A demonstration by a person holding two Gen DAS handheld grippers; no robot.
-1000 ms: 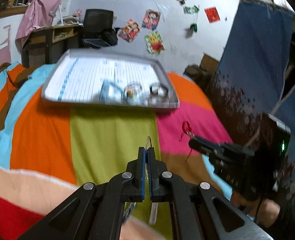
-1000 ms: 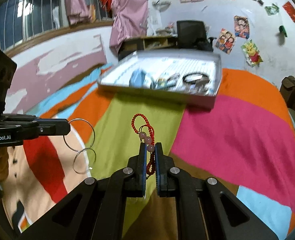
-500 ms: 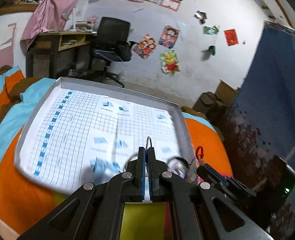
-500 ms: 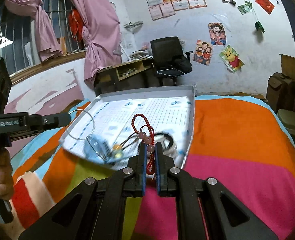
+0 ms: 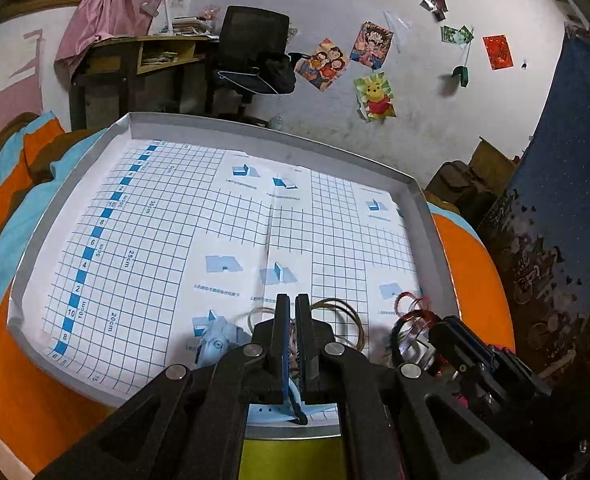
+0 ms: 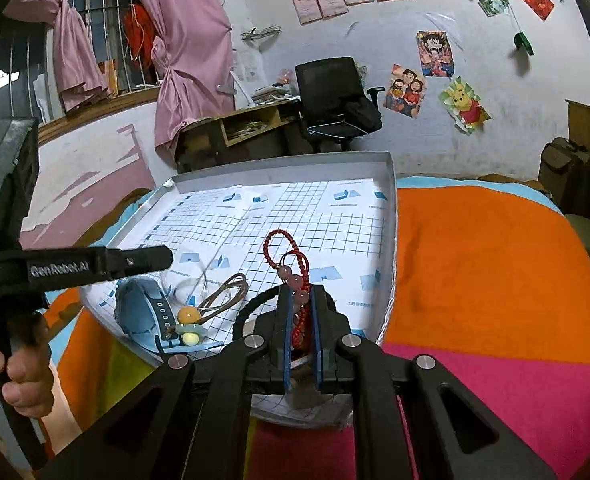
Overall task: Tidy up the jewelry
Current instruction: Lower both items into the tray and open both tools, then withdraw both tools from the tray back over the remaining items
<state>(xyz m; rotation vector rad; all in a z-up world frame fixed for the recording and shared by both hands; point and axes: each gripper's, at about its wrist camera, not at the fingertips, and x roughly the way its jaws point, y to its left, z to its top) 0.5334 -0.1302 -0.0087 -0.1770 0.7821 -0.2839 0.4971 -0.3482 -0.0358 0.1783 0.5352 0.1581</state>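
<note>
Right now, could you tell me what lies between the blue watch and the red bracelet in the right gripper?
In the right wrist view, a tan cord loop with yellow beads lies on the tray, between the watch and the bracelet.

Red beaded bracelet [image 6: 291, 268], blue-gridded white tray [image 6: 391, 184], light-blue watch [image 6: 143, 308]

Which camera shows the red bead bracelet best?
The right wrist view: the red bead bracelet stands sharp between the right gripper fingers. The left wrist view catches only a blurry red loop beside that gripper.
</note>
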